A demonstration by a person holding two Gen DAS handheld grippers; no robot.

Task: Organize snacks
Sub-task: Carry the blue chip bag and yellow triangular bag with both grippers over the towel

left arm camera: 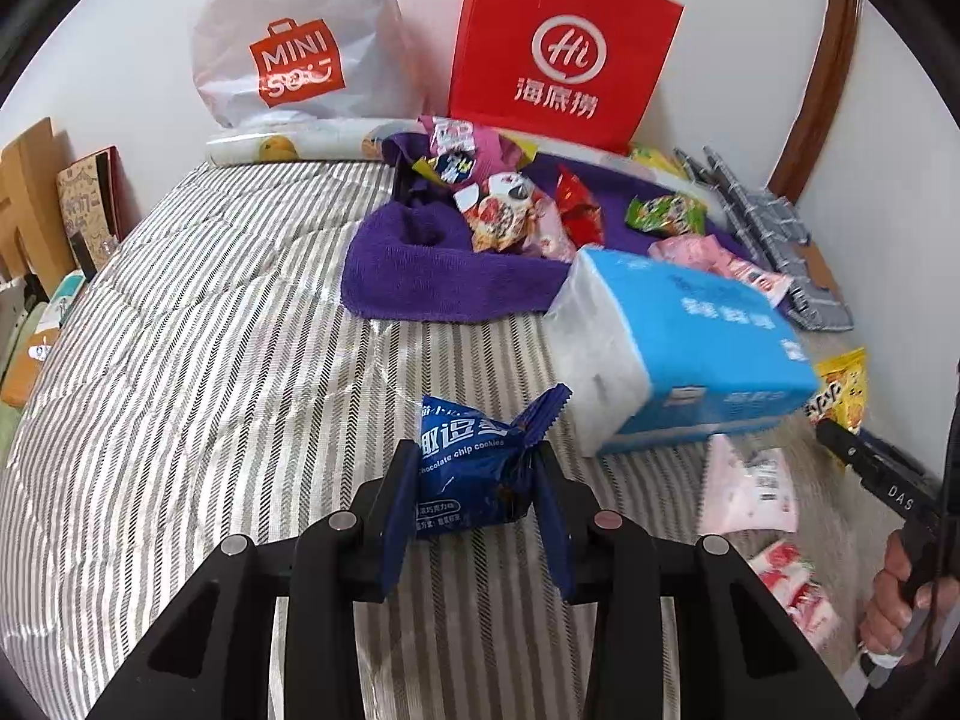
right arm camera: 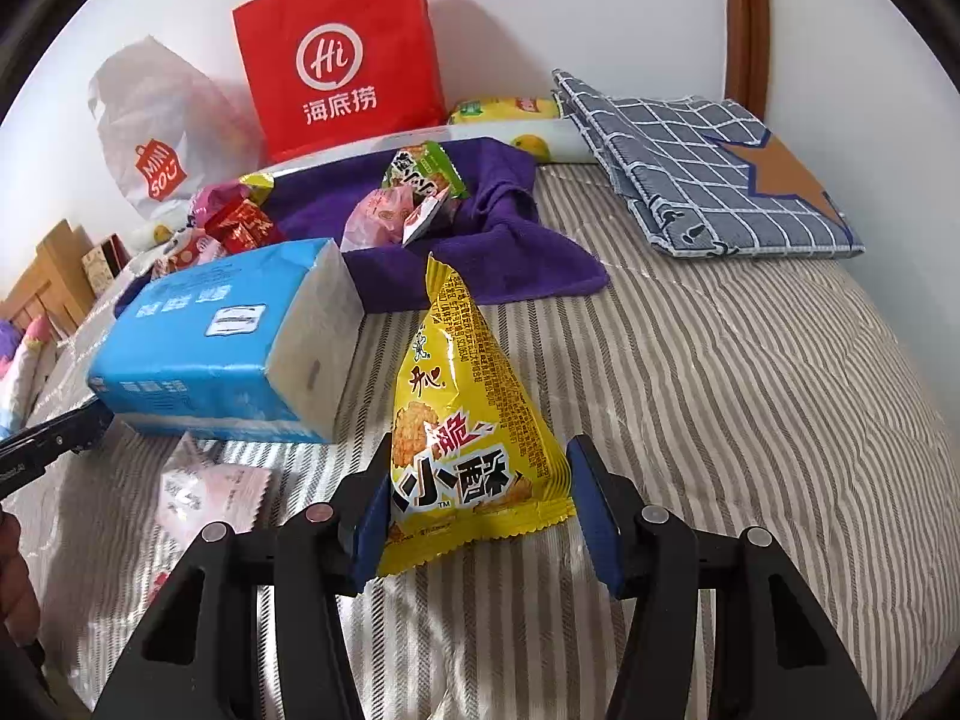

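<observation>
A grey-and-white striped quilted bedspread (left arm camera: 198, 324) fills both views. At its far side a red paper shopping bag (right arm camera: 339, 54) stands against the wall behind a crumpled purple towel (left arm camera: 414, 264) heaped with snack packets. Nearer lies a blue-and-white plastic tissue pack (right arm camera: 222, 342). The right gripper (right arm camera: 480, 510), angled steeply down at the bed, brackets a yellow triangular snack packet (right arm camera: 468, 420); the left pad touches it, the right stands apart. The left gripper (left arm camera: 477, 480), tilted down likewise, is clamped narrow on a dark blue foil cookie packet (left arm camera: 468, 468).
</observation>
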